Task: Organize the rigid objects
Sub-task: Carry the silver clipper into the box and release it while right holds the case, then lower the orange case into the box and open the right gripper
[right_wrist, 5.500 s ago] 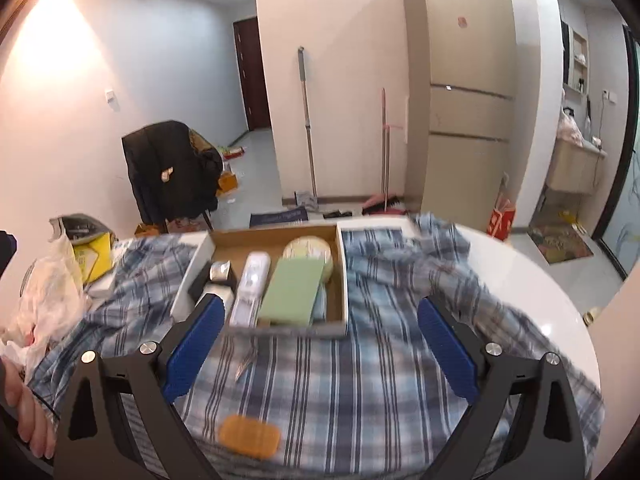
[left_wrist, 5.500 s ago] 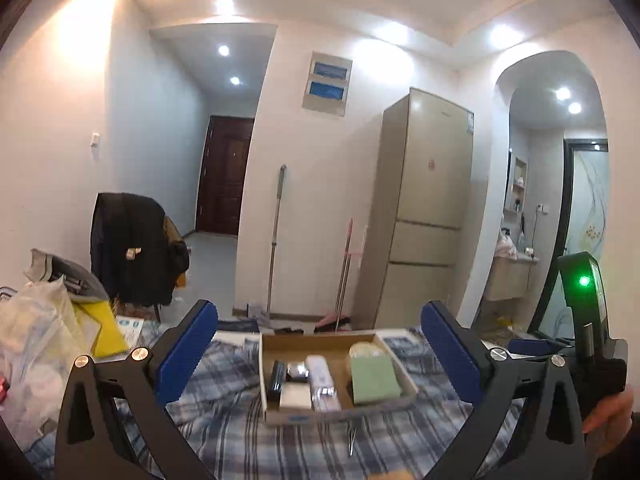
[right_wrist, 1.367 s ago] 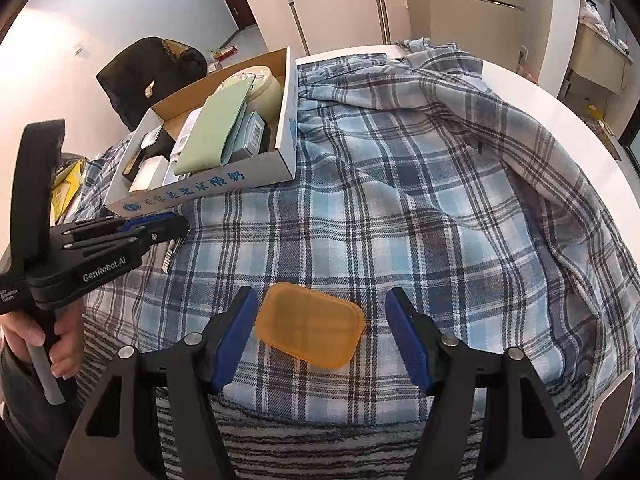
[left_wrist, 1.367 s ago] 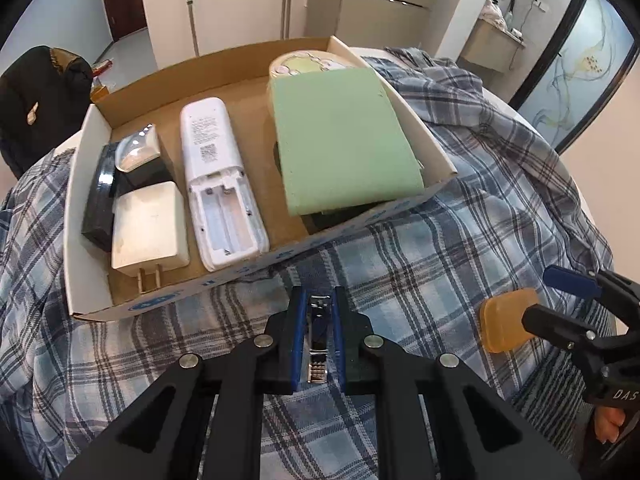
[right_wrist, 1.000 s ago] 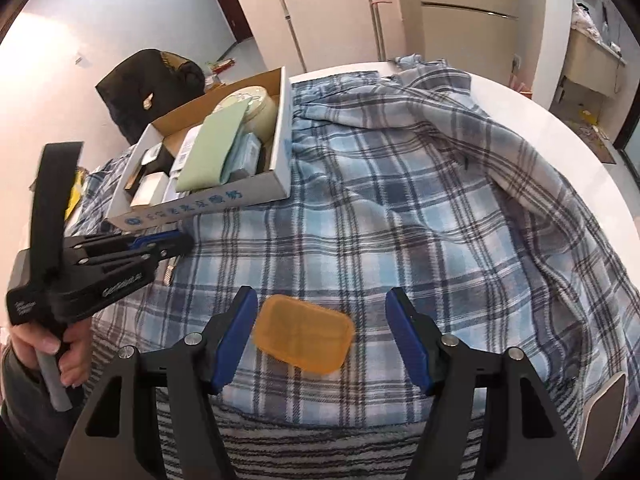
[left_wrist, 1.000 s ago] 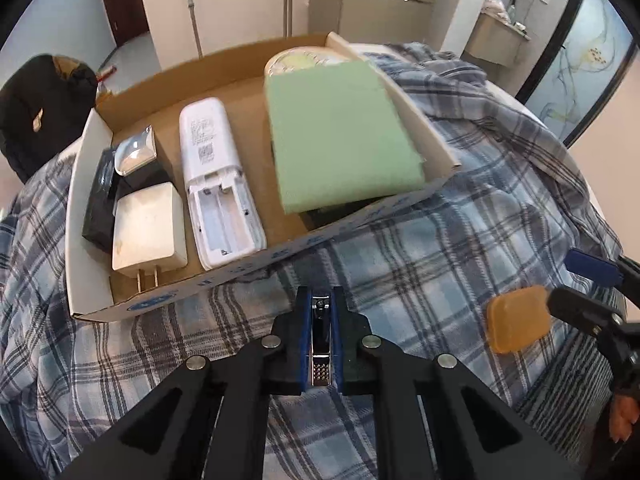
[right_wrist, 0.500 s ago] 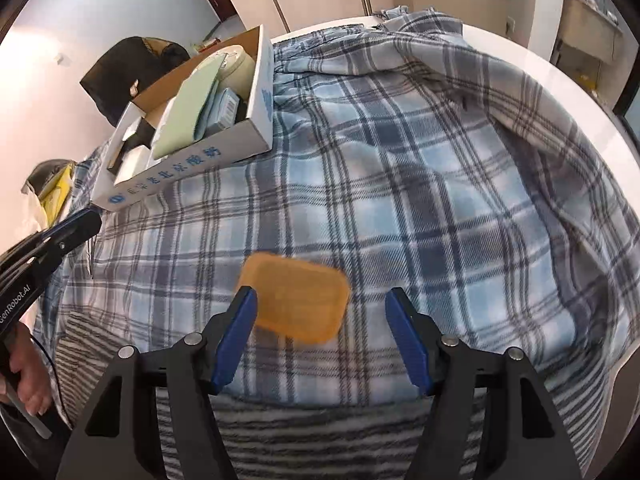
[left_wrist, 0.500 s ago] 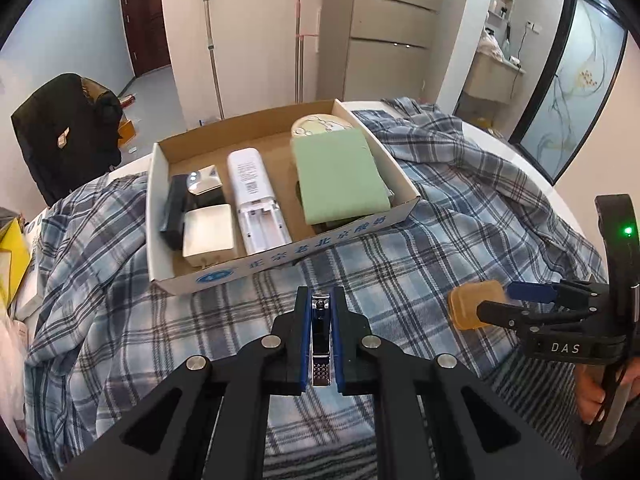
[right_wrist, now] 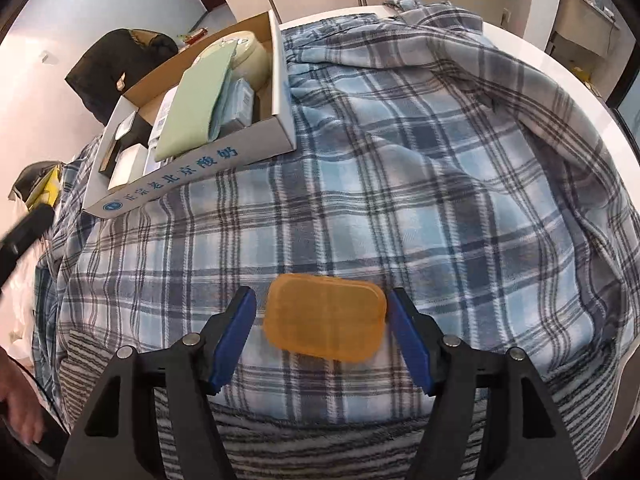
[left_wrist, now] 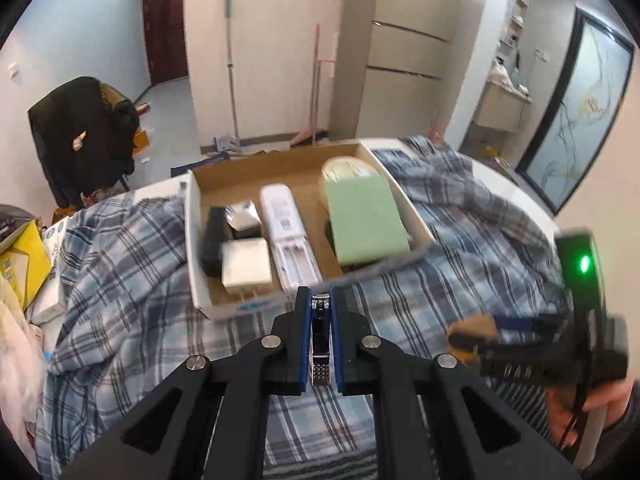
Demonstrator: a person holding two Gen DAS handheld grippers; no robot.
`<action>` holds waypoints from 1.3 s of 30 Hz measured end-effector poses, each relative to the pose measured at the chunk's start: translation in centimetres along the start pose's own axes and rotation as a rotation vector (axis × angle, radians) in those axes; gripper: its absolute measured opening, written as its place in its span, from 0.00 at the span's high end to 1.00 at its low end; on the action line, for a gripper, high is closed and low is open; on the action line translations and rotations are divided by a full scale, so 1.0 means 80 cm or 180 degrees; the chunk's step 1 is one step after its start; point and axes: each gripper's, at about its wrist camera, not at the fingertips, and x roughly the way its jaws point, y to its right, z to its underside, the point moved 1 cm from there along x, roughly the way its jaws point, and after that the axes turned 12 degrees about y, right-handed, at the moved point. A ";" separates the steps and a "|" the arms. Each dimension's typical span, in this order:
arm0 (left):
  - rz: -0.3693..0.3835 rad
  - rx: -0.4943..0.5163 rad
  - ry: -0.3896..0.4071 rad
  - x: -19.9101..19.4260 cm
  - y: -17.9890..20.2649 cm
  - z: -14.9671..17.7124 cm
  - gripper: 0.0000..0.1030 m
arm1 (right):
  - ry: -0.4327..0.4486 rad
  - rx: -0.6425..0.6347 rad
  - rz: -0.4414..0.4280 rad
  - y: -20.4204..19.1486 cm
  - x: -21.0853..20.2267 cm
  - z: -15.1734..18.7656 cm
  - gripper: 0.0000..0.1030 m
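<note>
My left gripper (left_wrist: pixel 321 300) is shut on a small metal nail clipper (left_wrist: pixel 321 344) and hangs over the plaid cloth just in front of the cardboard box (left_wrist: pixel 196 240). The box (right_wrist: pixel 192 176) holds a white remote (left_wrist: pixel 288 236), a green pad (left_wrist: pixel 364 220), a white charger (left_wrist: pixel 246 266) and a round tin (left_wrist: pixel 348 168). An orange plastic case (right_wrist: pixel 325 320) lies between the fingers of my right gripper (right_wrist: pixel 319 294). Its jaws are opening, and a gap shows at each pad. From the left wrist view the right gripper (left_wrist: pixel 472 332) and a hand are blurred at the right.
A blue plaid cloth (right_wrist: pixel 440 184) covers a round white table (right_wrist: pixel 560 76). Plastic bags and a yellow bag (left_wrist: pixel 20 268) crowd the table's left side. A chair with a black jacket (left_wrist: pixel 84 136), a mop and a fridge stand beyond the table.
My left gripper rose and drew back with the clipper, so the box looks farther off. The right jaws widened, and the orange case no longer touches the left pad.
</note>
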 end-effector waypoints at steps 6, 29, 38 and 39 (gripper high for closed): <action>-0.0130 -0.0099 0.0163 0.012 -0.022 -0.037 0.90 | 0.0172 -0.0252 0.0272 -0.011 -0.007 0.011 0.16; -0.0188 -0.0435 -0.0038 0.126 -0.098 0.009 0.90 | 0.0356 -0.0426 0.0135 -0.023 -0.048 -0.015 0.40; -0.0172 -0.0473 0.0712 0.073 -0.101 -0.005 0.37 | 0.0605 -0.0527 0.0147 -0.063 -0.069 -0.053 0.40; -0.0269 -0.0438 0.0907 0.061 -0.100 -0.007 0.28 | 0.0643 -0.0546 0.0103 -0.072 -0.069 -0.060 0.40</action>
